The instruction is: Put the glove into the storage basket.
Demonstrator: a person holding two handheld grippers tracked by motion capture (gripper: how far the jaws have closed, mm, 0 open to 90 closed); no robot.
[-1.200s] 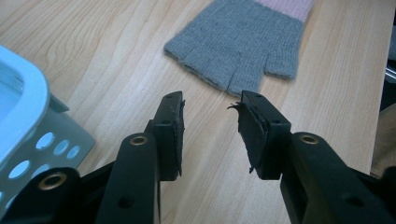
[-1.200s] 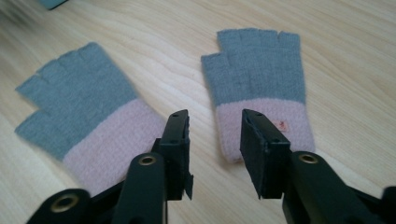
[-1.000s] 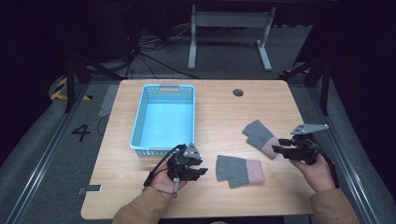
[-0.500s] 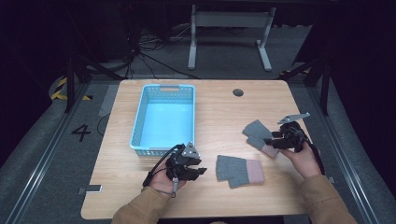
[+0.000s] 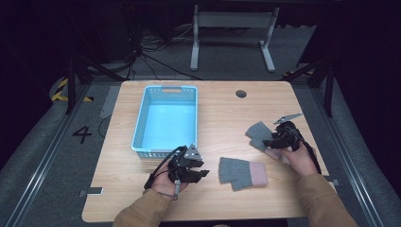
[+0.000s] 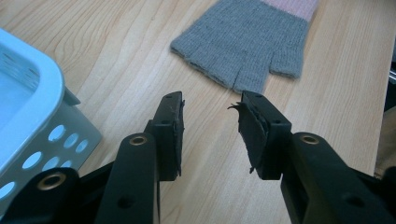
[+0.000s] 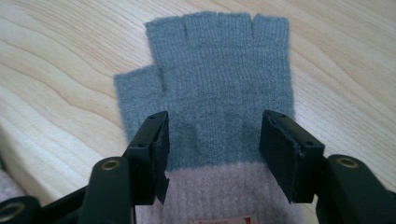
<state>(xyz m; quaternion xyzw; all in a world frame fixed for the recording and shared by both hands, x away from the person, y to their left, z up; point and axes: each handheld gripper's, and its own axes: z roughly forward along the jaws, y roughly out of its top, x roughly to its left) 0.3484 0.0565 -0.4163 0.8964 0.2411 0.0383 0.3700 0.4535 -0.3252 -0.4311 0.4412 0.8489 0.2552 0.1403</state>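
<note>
Two grey fingerless gloves with pink cuffs lie flat on the wooden table (image 5: 222, 109). One glove (image 5: 242, 172) lies near the front middle, just right of my left gripper (image 5: 202, 174). In the left gripper view that gripper (image 6: 210, 126) stands open and empty, with this glove's finger ends (image 6: 247, 42) a little ahead of it. The other glove (image 5: 259, 130) lies at the right. My right gripper (image 5: 267, 141) is low over it. In the right gripper view its jaws (image 7: 212, 135) have just been opening and straddle this glove (image 7: 219, 70) near the cuff without pinching it.
A light blue plastic basket (image 5: 195, 118) stands empty at the table's left middle, its corner (image 6: 28, 93) close beside my left gripper. A round cable hole (image 5: 241, 93) sits near the far edge. Dark floor and frame legs surround the table.
My right hand has moved left and down from the table's right edge onto the right glove, and its jaws have spread wider. The left hand and both gloves have stayed put.
</note>
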